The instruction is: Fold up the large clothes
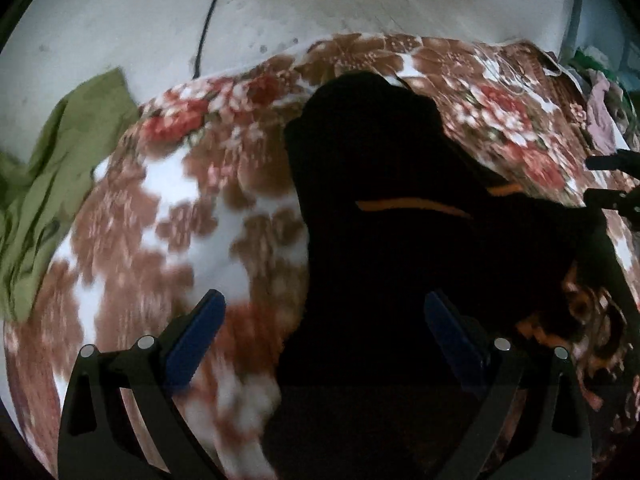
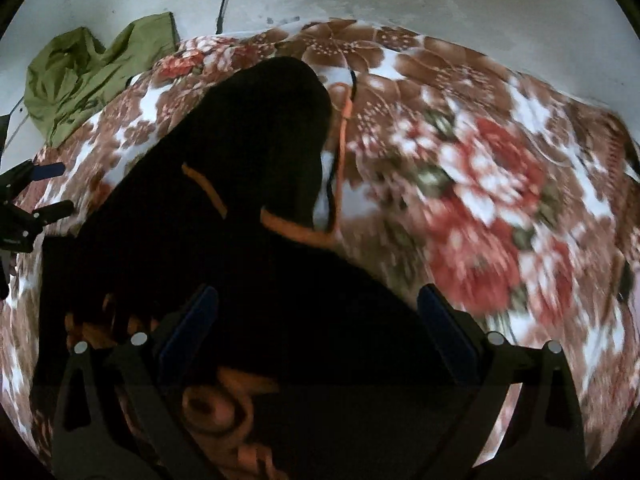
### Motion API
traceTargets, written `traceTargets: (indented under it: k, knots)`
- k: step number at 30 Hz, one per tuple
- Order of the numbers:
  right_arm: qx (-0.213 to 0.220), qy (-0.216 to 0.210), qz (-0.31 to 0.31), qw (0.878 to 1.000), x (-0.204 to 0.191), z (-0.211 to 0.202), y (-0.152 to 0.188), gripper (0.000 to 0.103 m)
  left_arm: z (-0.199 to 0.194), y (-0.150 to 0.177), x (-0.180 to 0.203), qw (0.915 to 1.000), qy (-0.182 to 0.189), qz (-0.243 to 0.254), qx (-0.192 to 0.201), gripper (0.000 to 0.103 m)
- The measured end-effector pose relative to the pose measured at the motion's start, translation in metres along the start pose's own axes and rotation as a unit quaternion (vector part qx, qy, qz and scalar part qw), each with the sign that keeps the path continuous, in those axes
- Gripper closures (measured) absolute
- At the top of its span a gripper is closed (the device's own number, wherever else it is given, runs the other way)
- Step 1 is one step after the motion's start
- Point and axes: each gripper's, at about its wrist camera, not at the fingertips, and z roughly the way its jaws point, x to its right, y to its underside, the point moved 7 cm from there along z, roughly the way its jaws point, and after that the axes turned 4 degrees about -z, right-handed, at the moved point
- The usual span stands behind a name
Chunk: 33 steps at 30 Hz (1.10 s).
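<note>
A black garment (image 1: 380, 184) with orange trim and an orange print lies bunched on a floral blanket (image 1: 168, 208); it also shows in the right wrist view (image 2: 248, 168). An orange drawstring (image 2: 344, 128) trails off it to the right. My left gripper (image 1: 324, 312) is open above the garment's near left edge, with nothing between its blue pads. My right gripper (image 2: 316, 308) is open over the garment's near part. The right gripper also shows at the right edge of the left wrist view (image 1: 608, 180), and the left gripper at the left edge of the right wrist view (image 2: 44, 188).
A green garment (image 1: 52, 172) lies crumpled at the blanket's far left edge, also seen in the right wrist view (image 2: 88, 76). A black cable (image 1: 208, 20) hangs down the pale wall behind. A heap of mixed clothes (image 1: 604, 92) sits at the far right.
</note>
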Motion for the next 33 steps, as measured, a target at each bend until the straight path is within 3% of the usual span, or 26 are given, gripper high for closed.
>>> traceTargets:
  k: [5,11,18,20,22,23,24,25,26,28,33]
  knots:
    - [0.006,-0.019,-0.012,1.000,0.010,0.056,-0.061,0.005,0.059,-0.048,-0.009,0.9997,0.022,0.005,0.005,0.005]
    - [-0.004,-0.044,-0.016,0.999,0.018,0.113,-0.110,0.005,0.120,-0.102,-0.011,0.9976,0.064,0.021,0.017,0.005]
    - [-0.012,-0.111,0.002,0.994,0.006,0.165,-0.146,0.005,0.163,-0.128,-0.025,0.9955,0.094,0.015,0.002,0.008]
    - [-0.024,-0.119,0.007,0.993,0.005,0.179,-0.146,0.008,0.175,-0.125,-0.026,0.9945,0.103,0.018,-0.014,0.019]
    - [-0.031,-0.131,0.021,0.991,0.006,0.191,-0.144,0.024,0.185,-0.120,-0.024,0.9934,0.108,0.025,-0.029,0.040]
    - [-0.027,-0.127,0.013,0.991,0.005,0.193,-0.144,0.025,0.188,-0.118,-0.024,0.9927,0.114,0.027,-0.028,0.043]
    - [-0.023,-0.125,-0.001,0.992,0.001,0.194,-0.143,0.034,0.189,-0.117,-0.023,0.9919,0.122,0.026,-0.027,0.050]
    - [-0.021,-0.125,-0.015,0.992,-0.002,0.195,-0.142,0.043,0.189,-0.117,-0.021,0.9898,0.138,0.022,-0.027,0.064]
    - [-0.021,-0.118,-0.028,0.992,-0.005,0.196,-0.140,0.047,0.189,-0.117,-0.020,0.9892,0.143,0.019,-0.025,0.070]
    - [-0.016,-0.117,-0.034,0.992,-0.004,0.194,-0.139,0.078,0.186,-0.116,-0.021,0.9887,0.147,0.015,-0.021,0.092]
    - [0.005,-0.092,-0.065,0.994,-0.007,0.168,-0.141,0.086,0.163,-0.119,-0.014,0.9879,0.145,0.054,-0.003,0.096]
